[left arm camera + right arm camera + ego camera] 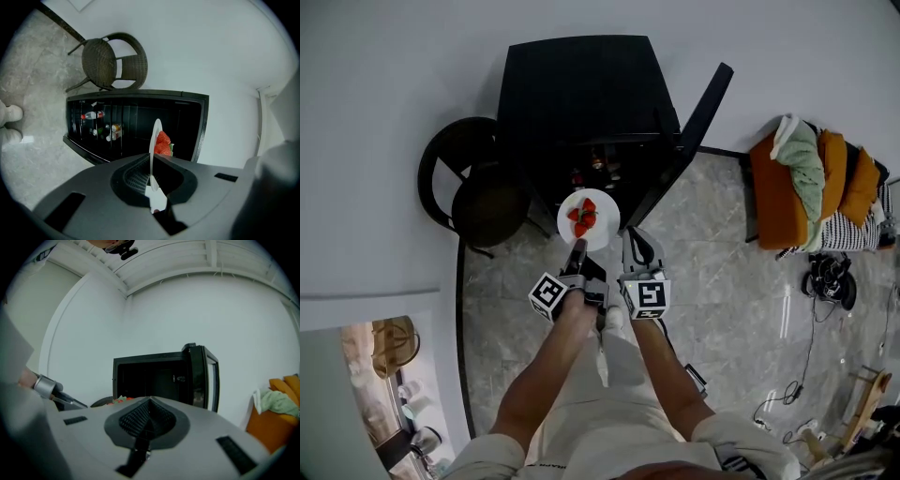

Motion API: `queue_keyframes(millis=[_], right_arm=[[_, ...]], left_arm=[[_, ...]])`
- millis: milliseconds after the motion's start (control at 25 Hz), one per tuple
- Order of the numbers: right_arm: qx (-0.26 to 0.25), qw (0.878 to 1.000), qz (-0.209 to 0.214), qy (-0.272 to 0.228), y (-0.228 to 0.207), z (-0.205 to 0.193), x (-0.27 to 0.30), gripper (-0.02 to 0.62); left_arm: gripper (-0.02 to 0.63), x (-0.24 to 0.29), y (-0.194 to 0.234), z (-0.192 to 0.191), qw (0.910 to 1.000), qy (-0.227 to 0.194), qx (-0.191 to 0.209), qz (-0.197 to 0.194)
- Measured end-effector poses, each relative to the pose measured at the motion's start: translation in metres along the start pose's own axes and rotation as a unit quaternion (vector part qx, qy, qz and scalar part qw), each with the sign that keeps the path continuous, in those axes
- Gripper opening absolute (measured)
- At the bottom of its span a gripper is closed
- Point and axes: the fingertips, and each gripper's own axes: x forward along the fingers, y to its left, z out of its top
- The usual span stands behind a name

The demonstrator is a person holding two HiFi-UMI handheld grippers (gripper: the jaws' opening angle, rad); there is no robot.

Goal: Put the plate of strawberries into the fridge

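Note:
A small white plate (589, 220) carrying red strawberries (583, 217) hangs in front of the open black fridge (581, 94). My left gripper (577, 247) is shut on the plate's near rim. In the left gripper view the plate (153, 145) is seen edge-on between the jaws of that gripper (152, 177), with the strawberries (162, 143) on its right side and the fridge's dark inside (136, 123) beyond. My right gripper (630, 247) is shut and empty just right of the plate. In its own view the right gripper (149, 417) faces the fridge (154, 376).
The fridge door (698, 117) stands swung open to the right. Bottles (101, 124) lie inside the fridge. A dark wicker chair (478, 187) stands left of the fridge. An orange seat with clothes (811, 183) and cables (830, 279) are at the right.

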Motion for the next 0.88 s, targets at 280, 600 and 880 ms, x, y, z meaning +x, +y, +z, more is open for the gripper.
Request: queue_keyframes(millis=[280,600,880], right_arm=[[0.006,1.000,-0.009,-0.012,-0.003,-0.007,0.007,0.012],[0.014,1.000,-0.013,-0.016,-0.010,-0.020,0.016,0.012],[0.023,0.999,-0.017,-0.015,-0.016,-0.033,0.019,0.012]], left_arm=[[0.009,0.007,0.009,0.004,1.0000,-0.002,0.002,-0.001],[0.009,0.030,0.022,0.007,0.9999,-0.009,-0.005,-0.006],[0.009,0.051,0.045,0.011,0.9998,-0.021,-0.005,0.002]])
